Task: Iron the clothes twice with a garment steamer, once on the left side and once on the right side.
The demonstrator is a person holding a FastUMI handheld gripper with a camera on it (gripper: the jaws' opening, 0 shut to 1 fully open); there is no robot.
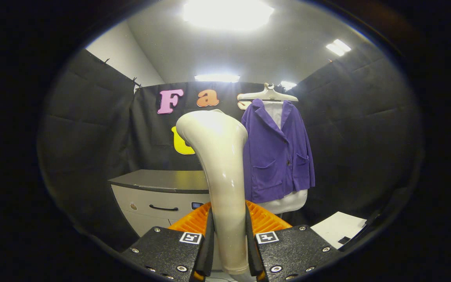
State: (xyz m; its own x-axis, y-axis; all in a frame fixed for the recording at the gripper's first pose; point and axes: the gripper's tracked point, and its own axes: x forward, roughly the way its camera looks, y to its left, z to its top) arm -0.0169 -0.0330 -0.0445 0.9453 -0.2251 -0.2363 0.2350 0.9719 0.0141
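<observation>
In the gripper view, your claw (228,243) sat at 6 o'clock, closed down to a narrow gap on the garment steamer (219,172). Both black fingers (208,239) pressed against the sides of its cream handle, one on each flank. The handle rose straight up from between the fingers toward 12 o'clock, then widened and bent slightly toward 11 o'clock, where the steamer's rounded head ended. Light glinted off its glossy shell.

Behind the handle, just past the fingers, you had an orange ribbed piece (262,219) spreading toward 5 and 7 o'clock; what it belonged to could not be told.

The clothes were beyond the steamer, at about 2 o'clock from its head: a purple jacket (278,156) hung over a white garment (288,201) on a pale hanger (267,94) against the black booth wall. The jacket hung upright, its near edge just beside the steamer's neck in the view, though clearly farther back. The white hem showed below the jacket's bottom edge.

At 8 o'clock from the steamer stood a cabinet with a dark surface (163,180) and a pale drawer with a dark handle (163,207). At 4 o'clock from your claw lay a white sheet (337,227).
</observation>
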